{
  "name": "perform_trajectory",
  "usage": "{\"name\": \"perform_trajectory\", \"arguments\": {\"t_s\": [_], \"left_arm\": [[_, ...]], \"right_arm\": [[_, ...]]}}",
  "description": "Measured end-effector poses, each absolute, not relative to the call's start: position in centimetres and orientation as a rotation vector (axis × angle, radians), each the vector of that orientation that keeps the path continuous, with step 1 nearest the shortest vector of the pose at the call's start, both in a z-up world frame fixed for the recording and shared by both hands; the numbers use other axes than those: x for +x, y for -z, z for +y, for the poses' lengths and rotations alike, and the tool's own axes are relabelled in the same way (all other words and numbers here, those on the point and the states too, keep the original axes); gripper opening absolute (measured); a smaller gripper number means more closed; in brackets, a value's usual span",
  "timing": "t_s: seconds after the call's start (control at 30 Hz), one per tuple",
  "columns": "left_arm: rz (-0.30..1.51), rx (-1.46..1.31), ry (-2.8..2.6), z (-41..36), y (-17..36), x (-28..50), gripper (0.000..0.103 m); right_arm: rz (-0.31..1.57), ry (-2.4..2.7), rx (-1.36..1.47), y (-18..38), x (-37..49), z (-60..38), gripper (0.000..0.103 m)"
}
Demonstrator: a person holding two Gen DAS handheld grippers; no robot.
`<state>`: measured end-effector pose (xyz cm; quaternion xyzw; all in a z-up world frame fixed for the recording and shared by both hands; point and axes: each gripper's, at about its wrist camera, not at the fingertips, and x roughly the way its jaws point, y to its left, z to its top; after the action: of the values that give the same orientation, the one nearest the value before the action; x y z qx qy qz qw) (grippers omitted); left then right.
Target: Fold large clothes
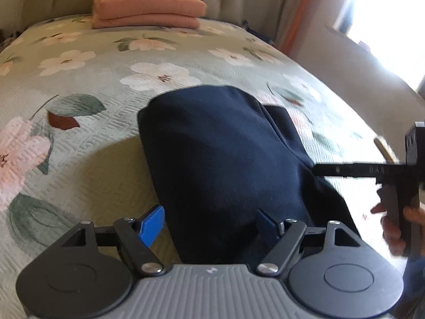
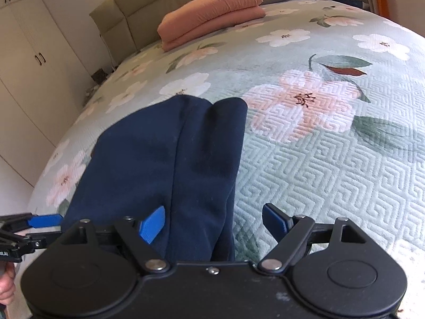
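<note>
Near the bed's (image 2: 332, 159) foot my navy garment (image 2: 164, 159) lies folded narrow; both grippers (image 1: 209, 224) (image 2: 212, 223) gape, another fold probably left

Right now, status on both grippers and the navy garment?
Left gripper open, right gripper open. Navy garment folded on bedspread, not gripped. Folded orange blanket far off, nothing blocking.
</note>
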<state>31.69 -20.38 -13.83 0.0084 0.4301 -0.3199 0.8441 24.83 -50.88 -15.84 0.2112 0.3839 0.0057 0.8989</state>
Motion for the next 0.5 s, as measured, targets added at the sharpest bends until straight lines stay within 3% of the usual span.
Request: {"name": "perform_trajectory", "arguments": {"t_s": [0.23, 0.3, 0.5], "left_arm": [[0.97, -0.137, 0.706, -20.5, 15.0, 34.1, 0.081], [0.955, -0.151, 0.685, -20.6, 15.5, 34.5, 0.085], [0.992, -0.228, 0.69, -20.7, 17.6, 36.3, 0.096]], "right_arm": [[0.835, -0.055, 0.475, 17.5, 26.5, -51.0, 0.098], [0.849, -0.033, 0.454, 18.2, 27.2, -50.8, 0.103], [0.874, -0.076, 0.538, 20.0, 28.1, -51.0, 0.103]]}}
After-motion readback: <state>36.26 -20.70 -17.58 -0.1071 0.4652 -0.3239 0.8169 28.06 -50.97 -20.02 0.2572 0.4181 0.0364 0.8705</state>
